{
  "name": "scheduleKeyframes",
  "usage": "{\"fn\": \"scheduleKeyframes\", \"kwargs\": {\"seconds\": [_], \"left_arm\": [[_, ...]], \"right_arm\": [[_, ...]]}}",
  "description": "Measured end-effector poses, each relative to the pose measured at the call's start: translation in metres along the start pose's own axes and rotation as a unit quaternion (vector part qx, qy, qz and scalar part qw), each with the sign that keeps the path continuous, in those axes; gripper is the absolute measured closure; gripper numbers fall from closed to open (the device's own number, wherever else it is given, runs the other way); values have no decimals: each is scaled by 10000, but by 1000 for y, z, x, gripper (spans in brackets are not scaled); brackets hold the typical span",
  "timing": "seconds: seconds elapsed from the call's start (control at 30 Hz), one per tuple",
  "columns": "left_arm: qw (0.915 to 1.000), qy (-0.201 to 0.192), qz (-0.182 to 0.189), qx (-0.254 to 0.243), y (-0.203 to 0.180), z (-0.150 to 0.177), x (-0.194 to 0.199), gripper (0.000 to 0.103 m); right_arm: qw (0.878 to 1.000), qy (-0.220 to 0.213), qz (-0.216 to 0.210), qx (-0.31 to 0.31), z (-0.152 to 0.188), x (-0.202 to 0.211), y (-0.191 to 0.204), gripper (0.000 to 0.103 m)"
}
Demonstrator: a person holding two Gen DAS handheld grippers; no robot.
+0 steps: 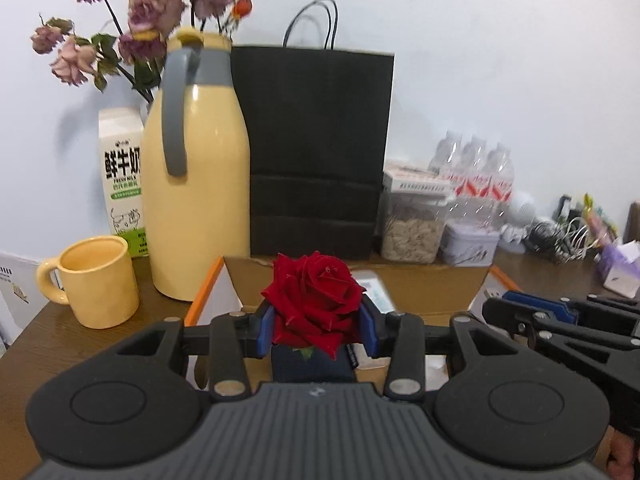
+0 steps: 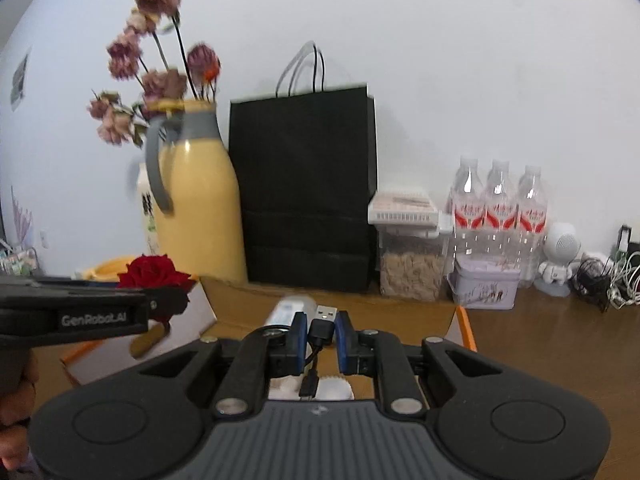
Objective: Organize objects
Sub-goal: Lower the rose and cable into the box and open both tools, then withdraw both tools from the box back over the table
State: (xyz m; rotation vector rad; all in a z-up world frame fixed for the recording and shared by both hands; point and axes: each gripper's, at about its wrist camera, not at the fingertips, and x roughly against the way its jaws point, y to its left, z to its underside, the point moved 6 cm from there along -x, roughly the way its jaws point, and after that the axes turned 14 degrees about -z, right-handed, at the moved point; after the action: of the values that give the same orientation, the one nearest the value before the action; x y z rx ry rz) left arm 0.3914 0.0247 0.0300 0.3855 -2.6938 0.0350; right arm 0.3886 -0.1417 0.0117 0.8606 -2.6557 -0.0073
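Observation:
A red rose point(image 1: 316, 300) sits between the blue pads of my left gripper point(image 1: 318, 320), which is shut on it above an open cardboard box point(image 1: 420, 288); a dark block shows under the bloom. The same rose point(image 2: 154, 272) and the left gripper point(image 2: 160, 304) appear at the left of the right wrist view. My right gripper point(image 2: 322, 334) is shut on a black USB cable point(image 2: 322, 330), plug end up, its lead hanging down over the box point(image 2: 360, 304). A white bottle-like thing point(image 2: 290, 310) lies in the box behind the pads.
Along the wall stand a yellow jug point(image 1: 196, 176), a black paper bag point(image 1: 316, 152), a milk carton point(image 1: 120, 176), dried flowers point(image 1: 132, 20), a cereal container point(image 1: 412, 216), water bottles point(image 1: 476, 176), a tin point(image 1: 472, 242) and tangled cables point(image 1: 560, 236). A yellow mug point(image 1: 96, 280) stands left.

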Motion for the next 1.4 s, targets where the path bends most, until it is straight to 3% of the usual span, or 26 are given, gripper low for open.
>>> {"fn": "scheduleKeyframes", "kwargs": {"seconds": [0.3, 0.33, 0.37, 0.43, 0.5, 0.53, 1.03, 1.4], "left_arm": [[9997, 193, -162, -58, 8, 12, -18, 57], [9996, 183, -201, -49, 8, 12, -17, 46], [9995, 166, -255, -29, 10, 12, -16, 25], [9993, 47, -365, 49, 14, 10, -14, 0], [9988, -80, -468, 143, 17, 7, -12, 0], [9987, -47, -476, 168, 18, 7, -13, 0], [9987, -74, -440, 235, 18, 4, -8, 0], [9976, -516, -87, 462, 25, -7, 42, 0]], "right_arm": [[9993, 340, -27, -121, 18, -12, -12, 89], [9993, 352, -11, -118, 18, -13, -12, 87], [9993, 353, 7, -124, 19, -12, -12, 87], [9992, 363, 35, -143, 19, -12, -13, 65], [9992, 324, 101, -208, 20, -10, -15, 6], [9992, 290, 125, -231, 21, -9, -16, 0], [9993, 292, 70, -204, 18, -2, -12, 0], [9999, -102, 93, -25, 9, 48, -5, 0]]}}
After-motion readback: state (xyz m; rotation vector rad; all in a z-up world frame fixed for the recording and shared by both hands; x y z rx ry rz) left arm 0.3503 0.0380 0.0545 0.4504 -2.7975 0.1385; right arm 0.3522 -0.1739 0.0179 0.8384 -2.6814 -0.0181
